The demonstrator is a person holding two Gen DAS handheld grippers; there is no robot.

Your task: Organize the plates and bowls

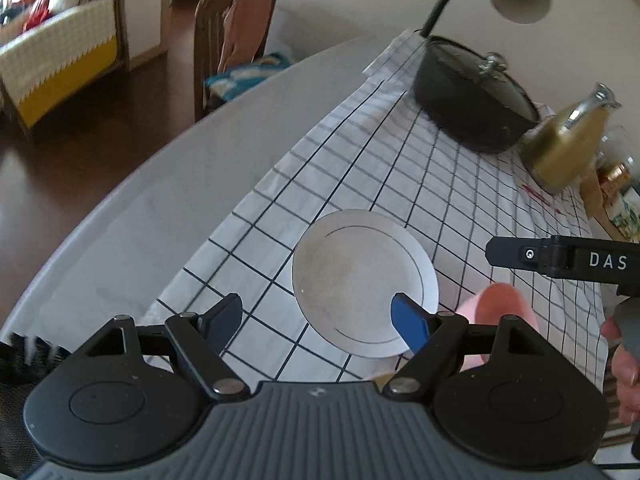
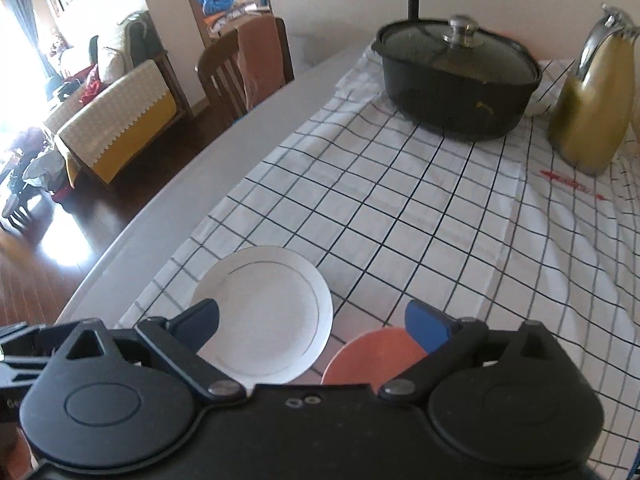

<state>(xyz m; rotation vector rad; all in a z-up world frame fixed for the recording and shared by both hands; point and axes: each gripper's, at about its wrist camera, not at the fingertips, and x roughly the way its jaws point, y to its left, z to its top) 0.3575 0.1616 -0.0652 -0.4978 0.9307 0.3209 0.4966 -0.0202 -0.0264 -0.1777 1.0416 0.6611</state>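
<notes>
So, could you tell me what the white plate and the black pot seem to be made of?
White plate: probably glazed ceramic, smooth with a thin dark ring. Black pot: likely matte coated metal; its lid looks like glass with a shiny metal knob.

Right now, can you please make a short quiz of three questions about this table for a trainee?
1. True or false: the white plate lies on the checked cloth.
2. Which sits beside the plate: A) a pink bowl, B) a glass, C) a fork?
3. Fill in: the black pot is covered by a ___.

Key: 1 true; 2 A; 3 lid.
</notes>
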